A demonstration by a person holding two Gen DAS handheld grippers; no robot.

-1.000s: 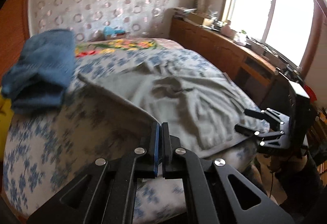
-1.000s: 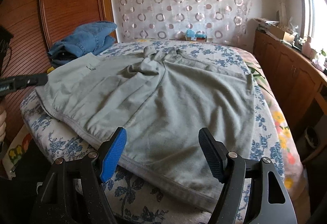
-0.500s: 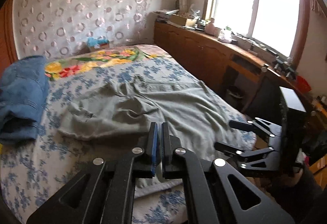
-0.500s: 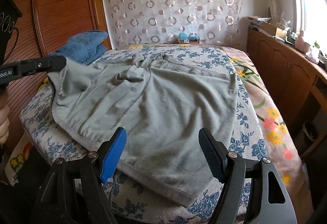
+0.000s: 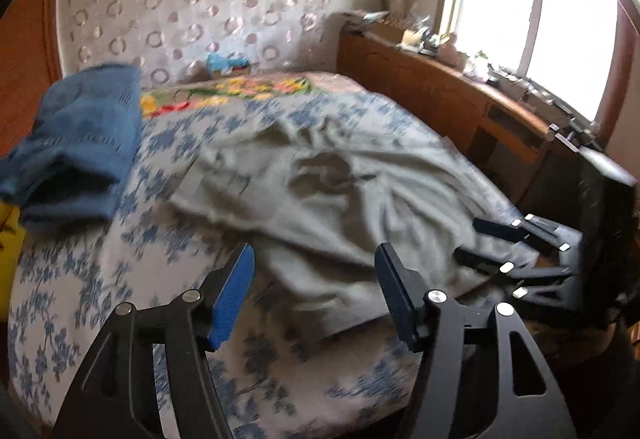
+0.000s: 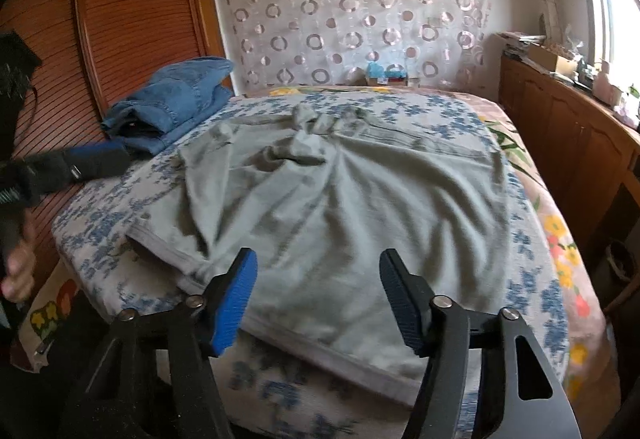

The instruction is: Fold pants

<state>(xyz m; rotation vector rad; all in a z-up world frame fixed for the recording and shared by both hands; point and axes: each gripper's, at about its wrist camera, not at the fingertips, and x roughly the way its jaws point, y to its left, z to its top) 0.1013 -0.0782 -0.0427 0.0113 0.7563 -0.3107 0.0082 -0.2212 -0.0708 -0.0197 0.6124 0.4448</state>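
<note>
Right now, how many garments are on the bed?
2. The grey pants lie spread across the middle of the bed; folded blue jeans sit at its far left corner. Others could be hidden underneath.

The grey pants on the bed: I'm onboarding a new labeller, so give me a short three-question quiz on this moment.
1. True or false: the grey pants lie spread on the blue-flowered bedspread, with nothing clamped between the pads of the left gripper.
2. What lies by the wooden panel, beyond the pants? A) folded blue jeans B) a pillow C) a laptop
3. Fill in: the right gripper hovers over the pants' near ____, jaws closing with nothing pinched.

Key: 1 true; 2 A; 3 edge.
</note>
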